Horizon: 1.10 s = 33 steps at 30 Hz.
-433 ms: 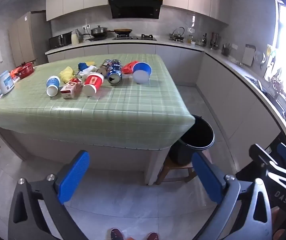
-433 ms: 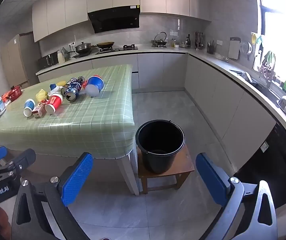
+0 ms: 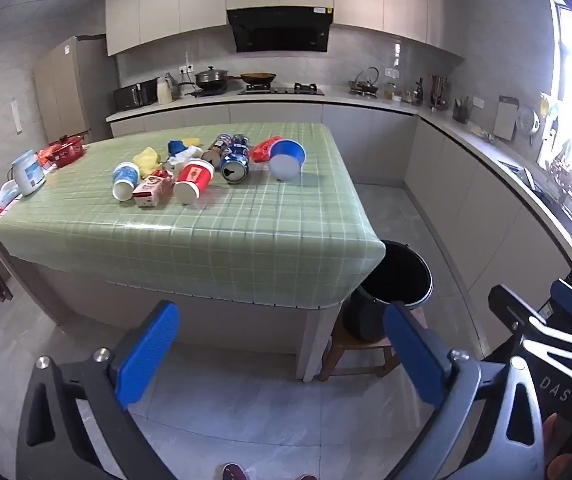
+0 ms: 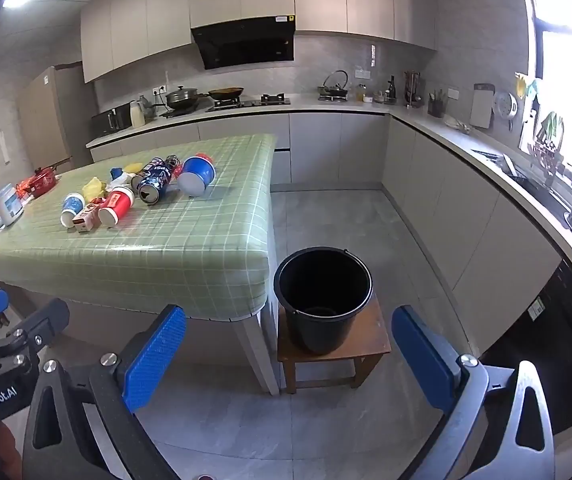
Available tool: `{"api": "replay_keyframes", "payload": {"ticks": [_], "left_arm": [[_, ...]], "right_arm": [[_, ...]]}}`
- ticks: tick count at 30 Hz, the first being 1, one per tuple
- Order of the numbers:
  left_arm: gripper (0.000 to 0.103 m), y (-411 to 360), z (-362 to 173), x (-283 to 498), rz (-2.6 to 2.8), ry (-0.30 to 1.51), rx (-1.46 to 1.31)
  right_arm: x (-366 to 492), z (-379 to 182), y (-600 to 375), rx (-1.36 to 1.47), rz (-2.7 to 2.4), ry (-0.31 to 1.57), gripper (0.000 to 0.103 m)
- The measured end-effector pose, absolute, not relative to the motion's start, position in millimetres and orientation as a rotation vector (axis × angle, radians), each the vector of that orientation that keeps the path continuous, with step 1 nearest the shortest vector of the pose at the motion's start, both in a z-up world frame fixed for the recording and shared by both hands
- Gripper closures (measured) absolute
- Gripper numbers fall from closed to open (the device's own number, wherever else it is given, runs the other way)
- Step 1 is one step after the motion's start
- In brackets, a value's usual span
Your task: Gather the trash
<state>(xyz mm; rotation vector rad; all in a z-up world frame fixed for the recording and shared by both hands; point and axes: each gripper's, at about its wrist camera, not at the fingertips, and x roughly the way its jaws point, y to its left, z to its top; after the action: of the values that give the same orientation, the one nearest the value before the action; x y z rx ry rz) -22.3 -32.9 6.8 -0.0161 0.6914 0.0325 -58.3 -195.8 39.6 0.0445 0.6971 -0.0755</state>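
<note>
The left gripper [image 3: 282, 350] with blue rubber-padded fingers hangs over the grey tiled floor with its fingers wide apart and nothing between them; the right gripper [image 4: 287, 354] is likewise spread and holds nothing. Both stand well apart from the table with the green checked cloth [image 3: 214, 236], where the trash lies in a cluster toward the far side: a blue paper bowl on its side [image 3: 287, 159] at the right of the group, a blue drink can lying down [image 3: 235, 161] just left of it, a red paper cup tipped over [image 3: 192, 181], a small red-and-white carton [image 3: 152, 193] just beside that cup, and a blue-and-white paper cup on its side [image 3: 124, 181] at the left. Crumpled yellow wrappers [image 3: 146, 157] lie behind them.

The right wrist view shows the black plastic bucket [image 4: 323, 298] whole, upright on a low brown wooden stool [image 4: 369, 344] just beside the table's near right corner, and its dark inside shows no trash. In the left wrist view the table corner hides part of the bucket, and the stool shows only below it. The left view alone shows the toes of the person's shoes [image 3: 233, 473] at the bottom edge, and the right gripper's black body at the lower right
</note>
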Motion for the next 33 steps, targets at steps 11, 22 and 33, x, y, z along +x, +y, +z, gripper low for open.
{"api": "replay_keyframes", "payload": {"ticks": [11, 22, 33], "left_arm": [[0.0, -26.0, 11.4, -23.1, 0.04, 0.699, -0.037], [0.0, -25.7, 11.1, -23.0, 0.048, 0.697, -0.039], [0.0, -10.3, 14.7, -28.8, 0.06, 0.687, -0.053]], "right_arm": [[-59.1, 41.0, -191.5, 0.021, -0.069, 0.703, 0.0], [-66.2, 42.2, -185.6, -0.004, -0.095, 0.688, 0.0], [-73.6, 46.9, -179.3, -0.002, -0.113, 0.667, 0.0]]}}
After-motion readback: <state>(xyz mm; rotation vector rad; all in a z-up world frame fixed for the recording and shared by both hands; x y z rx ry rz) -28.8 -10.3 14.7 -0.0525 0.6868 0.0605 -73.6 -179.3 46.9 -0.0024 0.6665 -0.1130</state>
